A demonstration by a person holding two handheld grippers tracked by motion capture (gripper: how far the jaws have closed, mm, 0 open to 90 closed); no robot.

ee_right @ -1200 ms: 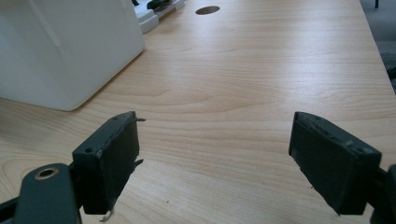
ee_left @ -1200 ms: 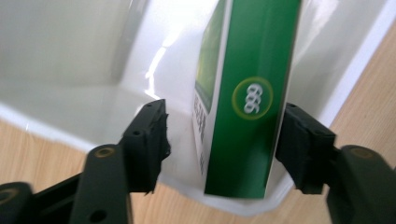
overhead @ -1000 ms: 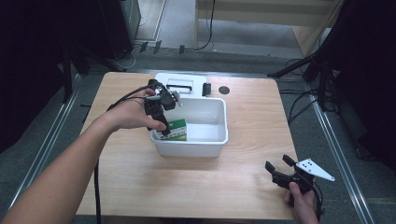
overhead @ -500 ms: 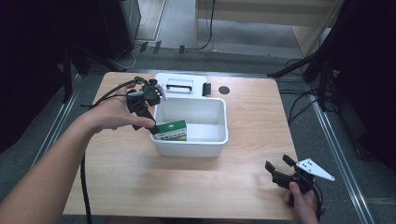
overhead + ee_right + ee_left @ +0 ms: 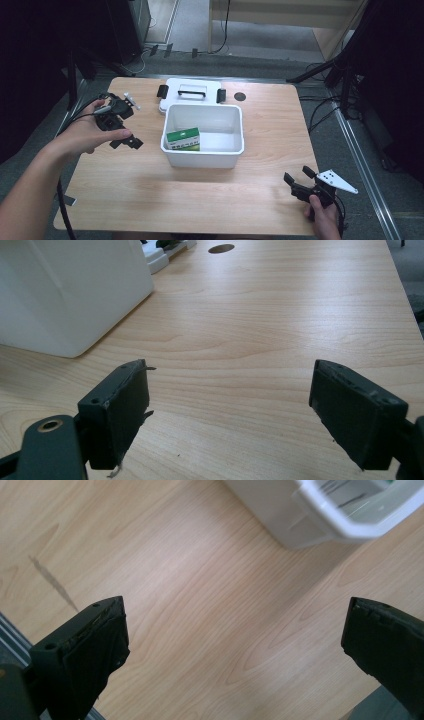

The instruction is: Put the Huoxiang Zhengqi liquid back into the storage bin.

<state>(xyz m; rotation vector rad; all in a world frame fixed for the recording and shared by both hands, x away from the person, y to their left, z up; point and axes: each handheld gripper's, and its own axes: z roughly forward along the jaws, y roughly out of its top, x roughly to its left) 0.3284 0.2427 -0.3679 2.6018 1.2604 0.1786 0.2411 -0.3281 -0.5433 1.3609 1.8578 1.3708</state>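
High view: the left hand-held gripper [image 5: 131, 142] hung over the table [image 5: 260, 125] just left of the white plastic bin [image 5: 204, 152], its jaws spread wide and empty, while the green carton [image 5: 183, 138] lay inside the bin against its left wall. With the carton already in the bin, the step in hand appeared to be closing the bin, and it would probably go best if the gripper took the white lid [image 5: 191, 93] by its central handle and lowered it level. The lid lay flat behind the bin, touching or nearly touching its far rim, with a black latch at each end. The right hand-held gripper [image 5: 299, 182] rested near the table's front right corner, well apart from the bin, jaws open and empty. A small dark round hole [image 5: 240, 96] sat just right of the lid. Left gripper view: both jaws stood far apart over bare wood, a corner of the bin [image 5: 320, 515] beyond them. Right gripper view: the jaws were wide open with nothing between them; the bin wall [image 5: 70, 295] rose at left. The bin's tall walls stood between either gripper and the lid.
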